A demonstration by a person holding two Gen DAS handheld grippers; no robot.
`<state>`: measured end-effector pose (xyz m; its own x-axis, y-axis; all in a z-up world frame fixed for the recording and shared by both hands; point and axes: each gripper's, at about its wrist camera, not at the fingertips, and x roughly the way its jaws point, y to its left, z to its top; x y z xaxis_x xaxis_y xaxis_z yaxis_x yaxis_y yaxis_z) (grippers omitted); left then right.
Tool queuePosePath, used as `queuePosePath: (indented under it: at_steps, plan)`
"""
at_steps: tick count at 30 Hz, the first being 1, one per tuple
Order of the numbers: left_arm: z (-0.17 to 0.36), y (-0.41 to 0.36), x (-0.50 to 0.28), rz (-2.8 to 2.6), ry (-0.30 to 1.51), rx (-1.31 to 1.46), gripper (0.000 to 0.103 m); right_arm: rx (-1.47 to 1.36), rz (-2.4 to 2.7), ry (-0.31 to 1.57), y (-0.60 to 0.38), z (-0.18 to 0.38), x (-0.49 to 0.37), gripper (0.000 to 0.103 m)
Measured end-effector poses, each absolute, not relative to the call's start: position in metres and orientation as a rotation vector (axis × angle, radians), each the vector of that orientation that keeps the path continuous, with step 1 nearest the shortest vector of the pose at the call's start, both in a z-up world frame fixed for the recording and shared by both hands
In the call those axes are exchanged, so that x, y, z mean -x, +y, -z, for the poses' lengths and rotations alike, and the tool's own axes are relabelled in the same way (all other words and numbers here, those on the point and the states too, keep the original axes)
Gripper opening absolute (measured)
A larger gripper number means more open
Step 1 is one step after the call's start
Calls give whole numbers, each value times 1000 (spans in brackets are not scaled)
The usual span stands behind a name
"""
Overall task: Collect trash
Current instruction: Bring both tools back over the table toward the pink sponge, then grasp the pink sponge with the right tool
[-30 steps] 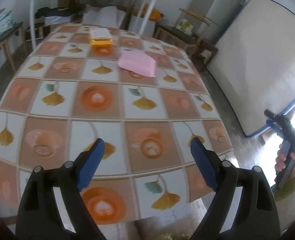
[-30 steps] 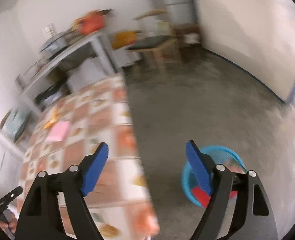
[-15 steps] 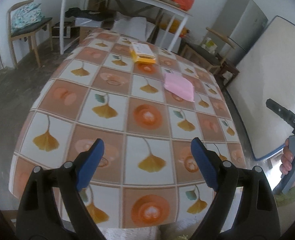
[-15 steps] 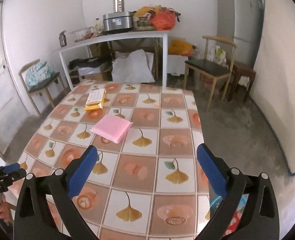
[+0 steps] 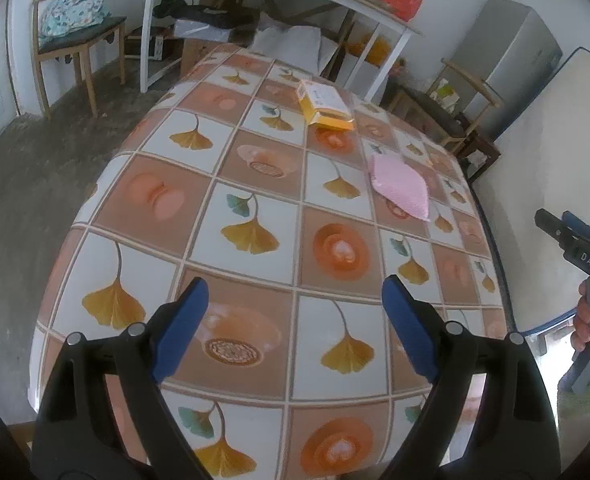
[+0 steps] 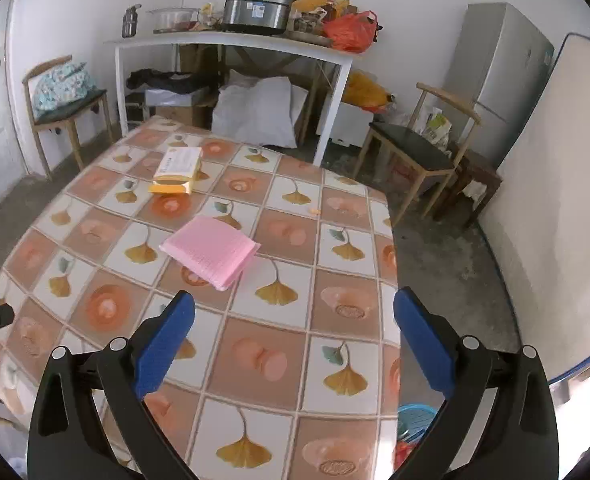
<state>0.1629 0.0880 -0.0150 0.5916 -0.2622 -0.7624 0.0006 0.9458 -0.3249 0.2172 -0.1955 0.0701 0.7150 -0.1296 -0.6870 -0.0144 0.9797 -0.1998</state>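
A pink padded packet (image 5: 399, 186) (image 6: 209, 250) lies flat near the middle of the tile-patterned table (image 5: 167, 200) (image 6: 279, 360). Farther back rests a yellow and white box (image 5: 327, 106) (image 6: 179, 170). My left gripper (image 5: 295, 288) hovers open over the table's near end, nothing between its blue pads. My right gripper (image 6: 295, 308) is also wide open and empty, above the near right part of the table, short of the pink packet. In the left wrist view the right gripper (image 5: 575, 240) shows at the right edge, held by a hand (image 5: 587, 320).
A blue basket (image 6: 415, 420) with red scraps sits on the floor by the table's near right corner. Wooden chairs (image 6: 415, 148) (image 5: 75, 36), a white shelf table (image 6: 231, 40) with pots and bags, a fridge (image 6: 499, 72) and a leaning mattress (image 6: 567, 200) ring the room.
The right gripper swung from facing the floor and blue basket to facing the table, its jaws widening. The left view rolled and shifted left along the table's near end.
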Motion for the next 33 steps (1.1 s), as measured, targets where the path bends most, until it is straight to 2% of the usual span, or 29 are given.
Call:
queuePosePath:
  at_steps: [10, 18, 26, 33]
  plan:
    - [32, 93, -195, 129, 993, 307, 84, 232, -235, 749, -178, -63, -255, 97]
    - [42, 99, -221, 83, 1037, 284, 84, 509, -522, 822, -123, -16, -312, 97]
    - [51, 109, -242, 47, 1078, 289, 84, 633, -678, 1023, -101, 40, -394, 97]
    - [52, 113, -265, 49, 1095, 309, 84, 629, -744, 1134, -102, 70, -416, 97]
